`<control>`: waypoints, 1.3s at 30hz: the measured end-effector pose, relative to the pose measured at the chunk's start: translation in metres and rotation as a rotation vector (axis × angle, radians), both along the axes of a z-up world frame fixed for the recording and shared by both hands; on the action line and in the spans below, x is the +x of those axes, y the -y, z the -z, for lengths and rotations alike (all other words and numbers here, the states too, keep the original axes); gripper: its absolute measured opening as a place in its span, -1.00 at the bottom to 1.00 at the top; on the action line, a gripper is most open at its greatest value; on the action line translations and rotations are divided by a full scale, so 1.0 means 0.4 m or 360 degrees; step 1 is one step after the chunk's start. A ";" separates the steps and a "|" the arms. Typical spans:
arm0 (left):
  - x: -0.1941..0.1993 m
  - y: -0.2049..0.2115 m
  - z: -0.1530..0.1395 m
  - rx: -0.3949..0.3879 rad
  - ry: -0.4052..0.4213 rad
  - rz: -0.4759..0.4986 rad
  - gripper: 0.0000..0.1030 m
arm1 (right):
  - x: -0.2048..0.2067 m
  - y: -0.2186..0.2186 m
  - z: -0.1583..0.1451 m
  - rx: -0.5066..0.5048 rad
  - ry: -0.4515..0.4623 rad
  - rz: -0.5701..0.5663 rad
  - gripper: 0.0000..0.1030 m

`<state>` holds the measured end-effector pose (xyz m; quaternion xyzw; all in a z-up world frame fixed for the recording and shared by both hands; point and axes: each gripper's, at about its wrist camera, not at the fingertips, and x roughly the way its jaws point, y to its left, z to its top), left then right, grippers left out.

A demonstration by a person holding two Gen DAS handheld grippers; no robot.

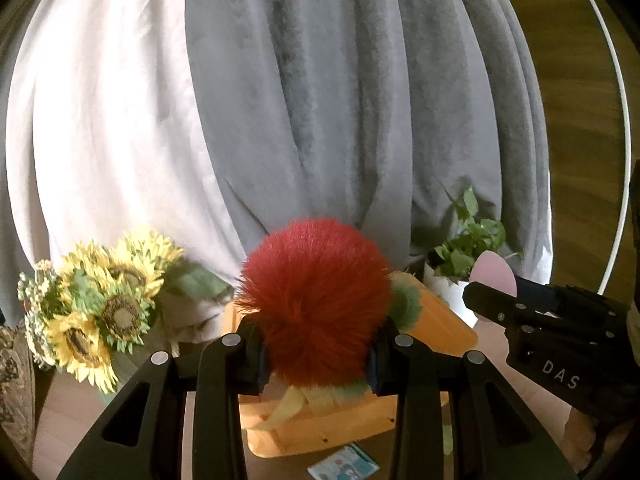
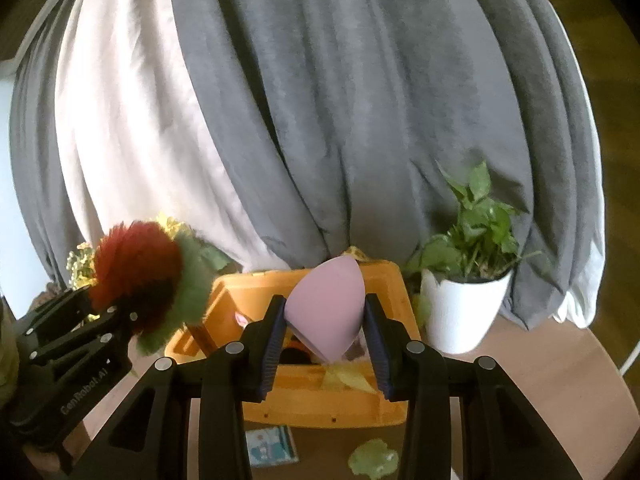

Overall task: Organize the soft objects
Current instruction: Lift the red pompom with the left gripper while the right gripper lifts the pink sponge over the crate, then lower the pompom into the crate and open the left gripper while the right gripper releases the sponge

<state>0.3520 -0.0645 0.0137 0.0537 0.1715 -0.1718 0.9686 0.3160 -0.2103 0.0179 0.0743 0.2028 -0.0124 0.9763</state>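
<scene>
Stock, as we find it: left gripper (image 1: 316, 356), jaws clenched on red pompom (image 1: 316, 300), fur bulging over both pads, held above orange bin (image 1: 440, 320). Right gripper (image 2: 324, 340), jaws grasping pink sponge (image 2: 326, 304), teardrop shape w/ tip up, also held over the bin. Bin already holds yellow-green soft bits (image 2: 344, 378) plus smth dark we can't ID. On counter (image 2: 520, 360), in front of bin: pale green soft item (image 2: 374, 458), not yet collected, & small printed card (image 2: 272, 446). Non-task: potted plant (image 2: 464, 304) beside bin, sunflowers (image 1: 104, 304) on other side, grey curtain (image 1: 340, 100) behind. We judge task partway: two items in hand awaiting drop, at least one left on the counter.
</scene>
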 end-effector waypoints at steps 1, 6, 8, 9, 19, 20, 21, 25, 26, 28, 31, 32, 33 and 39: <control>0.008 -0.002 -0.002 0.0003 0.0005 -0.0009 -0.32 | 0.009 -0.001 -0.001 -0.0001 0.0001 -0.0007 -0.23; 0.050 -0.010 -0.001 0.0016 0.0012 -0.0045 -0.32 | 0.054 -0.004 0.000 -0.0009 -0.0001 -0.0042 -0.23; 0.064 -0.011 0.000 0.0024 0.0014 -0.0053 -0.32 | 0.068 -0.006 0.004 -0.0015 -0.0003 -0.0053 -0.23; 0.075 -0.011 0.002 0.0028 0.0012 -0.0058 -0.32 | 0.077 -0.005 0.005 -0.0018 -0.0006 -0.0057 -0.23; 0.166 -0.007 0.051 0.0051 -0.0083 -0.0081 -0.31 | 0.170 -0.003 0.044 -0.0019 -0.0094 -0.0086 -0.23; 0.174 -0.007 0.056 0.0054 -0.0094 -0.0082 -0.31 | 0.178 -0.003 0.050 -0.0017 -0.0106 -0.0088 -0.23; 0.184 -0.005 0.064 0.0059 -0.0109 -0.0081 -0.31 | 0.187 -0.002 0.057 -0.0015 -0.0122 -0.0091 -0.23; 0.222 0.005 0.097 0.0077 -0.0169 -0.0078 -0.31 | 0.226 0.001 0.090 -0.0016 -0.0188 -0.0103 -0.22; 0.230 0.008 0.105 0.0081 -0.0187 -0.0077 -0.31 | 0.231 0.002 0.096 -0.0017 -0.0199 -0.0103 -0.22; 0.245 0.013 0.121 0.0087 -0.0218 -0.0077 -0.30 | 0.244 0.004 0.109 -0.0019 -0.0224 -0.0100 -0.22; 0.267 0.023 0.142 0.0106 -0.0254 -0.0083 -0.25 | 0.266 0.013 0.127 -0.0003 -0.0264 -0.0095 -0.22; 0.273 0.024 0.150 0.0112 -0.0264 -0.0084 -0.24 | 0.273 0.016 0.133 0.0001 -0.0275 -0.0092 -0.22; 0.282 0.027 0.158 0.0118 -0.0278 -0.0084 -0.20 | 0.278 0.017 0.138 0.0006 -0.0278 -0.0061 -0.22; 0.296 0.032 0.190 0.0125 -0.0335 -0.0079 0.07 | 0.309 0.029 0.170 0.0042 -0.0367 -0.0053 0.09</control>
